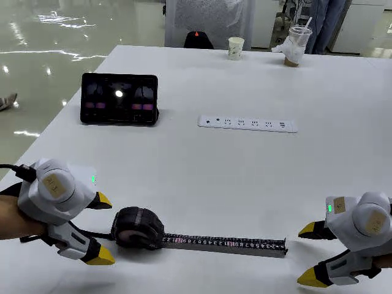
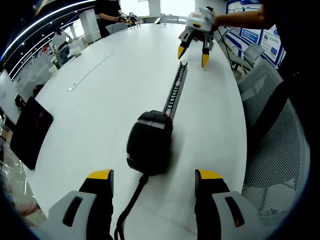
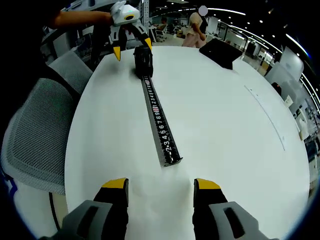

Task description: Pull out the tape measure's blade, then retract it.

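The white table (image 1: 343, 92) is taking up nearly the whole scene, with a dark tablet (image 1: 119, 98) standing towards its far left and a white power strip (image 1: 247, 123) lying near the middle, both well apart from the work.

At the near edge the tape measure (image 1: 138, 228) is lying on its side with its blade (image 1: 226, 244) stretching flat across the tabletop towards the person's right. Judging from that, the pulling-out half of the task is looking finished and the retraction is not yet started. Since the blade is lying out with nothing gripping it, the lock is probably engaged, so releasing it is likely what is remaining.

The left gripper (image 2: 155, 175) is hovering at the case end with its jaws spread wide and holding nothing. The case is sitting just beyond its yellow tips, and a dark cord (image 2: 131, 205) from the case is running back between them. Contact between jaws and case is hard to judge from here, though they seem apart.

The right gripper (image 3: 161, 183) is likewise gaping wide and gripping nothing, pointing at the blade's end hook (image 3: 171, 161), which is resting on the table just ahead of its tips without touching them
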`<act>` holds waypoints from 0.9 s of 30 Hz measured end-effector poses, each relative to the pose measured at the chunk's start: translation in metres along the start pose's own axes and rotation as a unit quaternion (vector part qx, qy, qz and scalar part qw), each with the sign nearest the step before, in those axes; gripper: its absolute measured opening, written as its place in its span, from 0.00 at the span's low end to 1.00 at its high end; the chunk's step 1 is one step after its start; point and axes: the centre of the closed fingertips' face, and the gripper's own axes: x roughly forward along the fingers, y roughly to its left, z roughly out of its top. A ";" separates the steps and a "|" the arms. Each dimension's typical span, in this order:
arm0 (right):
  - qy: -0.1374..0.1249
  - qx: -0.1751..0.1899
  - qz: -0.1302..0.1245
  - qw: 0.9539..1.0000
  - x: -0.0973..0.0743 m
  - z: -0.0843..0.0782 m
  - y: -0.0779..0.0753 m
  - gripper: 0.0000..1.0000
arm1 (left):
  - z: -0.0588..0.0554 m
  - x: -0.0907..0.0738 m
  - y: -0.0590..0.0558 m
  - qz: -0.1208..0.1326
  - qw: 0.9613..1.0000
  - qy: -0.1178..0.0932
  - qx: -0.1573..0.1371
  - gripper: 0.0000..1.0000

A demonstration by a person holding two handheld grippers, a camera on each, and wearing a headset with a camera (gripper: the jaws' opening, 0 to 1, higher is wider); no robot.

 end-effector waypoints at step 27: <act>-0.110 0.112 -0.080 0.984 -0.022 0.020 0.030 0.78 | -0.005 -0.023 -0.028 0.066 0.986 -0.090 -0.124 0.89</act>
